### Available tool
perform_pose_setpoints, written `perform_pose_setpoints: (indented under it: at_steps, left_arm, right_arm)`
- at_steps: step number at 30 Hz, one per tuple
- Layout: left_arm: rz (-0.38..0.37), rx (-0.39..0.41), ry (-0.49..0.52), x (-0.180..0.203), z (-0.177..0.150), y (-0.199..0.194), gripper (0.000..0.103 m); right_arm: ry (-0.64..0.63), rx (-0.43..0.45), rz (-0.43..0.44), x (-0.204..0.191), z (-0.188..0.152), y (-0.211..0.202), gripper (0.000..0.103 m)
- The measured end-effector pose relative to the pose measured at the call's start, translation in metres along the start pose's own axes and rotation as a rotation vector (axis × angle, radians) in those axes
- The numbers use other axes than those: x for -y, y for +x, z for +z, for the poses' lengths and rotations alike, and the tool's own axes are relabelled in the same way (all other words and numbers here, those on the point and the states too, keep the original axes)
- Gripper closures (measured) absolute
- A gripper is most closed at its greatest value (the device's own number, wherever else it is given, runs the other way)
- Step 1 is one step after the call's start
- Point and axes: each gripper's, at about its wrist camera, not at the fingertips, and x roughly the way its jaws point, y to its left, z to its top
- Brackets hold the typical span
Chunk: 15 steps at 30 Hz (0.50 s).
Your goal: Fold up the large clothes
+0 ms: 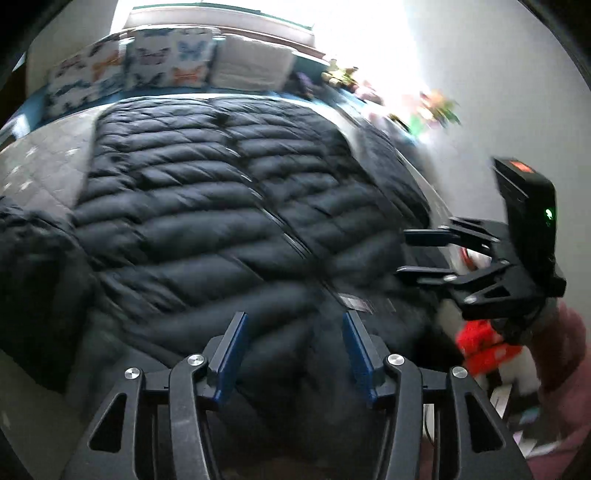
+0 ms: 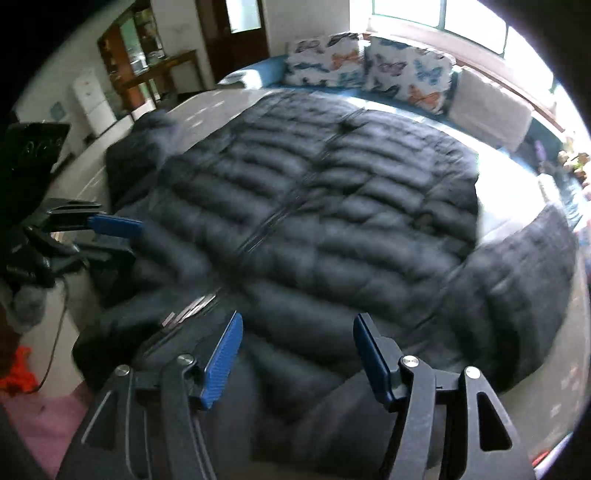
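A large black quilted puffer jacket lies spread front-up on a grey bed cover, its zip running down the middle. One sleeve trails off to the right in the right wrist view. My left gripper hovers over the jacket's near end, open, with nothing pinched between its blue pads. My right gripper is open too, above the same near end beside it. Each gripper shows in the other's view: the right gripper at the jacket's right edge, the left gripper at its left edge.
Butterfly-print pillows and a white cushion line the far side under a bright window. Small toys sit at the far right. A wooden cabinet and a white appliance stand off left. An orange object lies by a pink sleeve.
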Motion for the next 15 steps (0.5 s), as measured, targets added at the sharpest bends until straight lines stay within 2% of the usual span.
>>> perform_pose_setpoints:
  at_steps: [2, 5, 8, 10, 12, 14, 15]
  left_arm:
    - [-0.004, -0.008, 0.067, 0.014, -0.021, 0.007, 0.048]
    - [0.061, -0.039, 0.155, 0.028, -0.047, 0.027, 0.046]
    - [0.115, -0.033, 0.21, 0.032, -0.062, 0.038, 0.044]
    - [0.122, -0.03, 0.22, 0.031, -0.062, 0.037, 0.043]
    - [0.116, -0.03, 0.211, 0.03, -0.063, 0.037, 0.042]
    - [0.107, -0.027, 0.197, 0.027, -0.063, 0.035, 0.042]
    - [0.104, -0.026, 0.189, 0.026, -0.064, 0.034, 0.042]
  right_arm:
    - [-0.012, -0.016, -0.002, -0.014, -0.02, 0.01, 0.035]
    - [-0.06, -0.005, -0.084, -0.028, -0.047, 0.033, 0.034]
    - [-0.088, 0.022, -0.12, -0.036, -0.047, 0.023, 0.034]
    - [-0.072, 0.047, -0.119, -0.033, -0.04, 0.01, 0.034]
    - [-0.065, 0.111, -0.152, -0.031, -0.036, -0.004, 0.034]
    - [-0.038, 0.135, -0.137, -0.028, -0.038, -0.005, 0.026]
    - [-0.017, 0.126, -0.111, -0.026, -0.041, 0.001, 0.025]
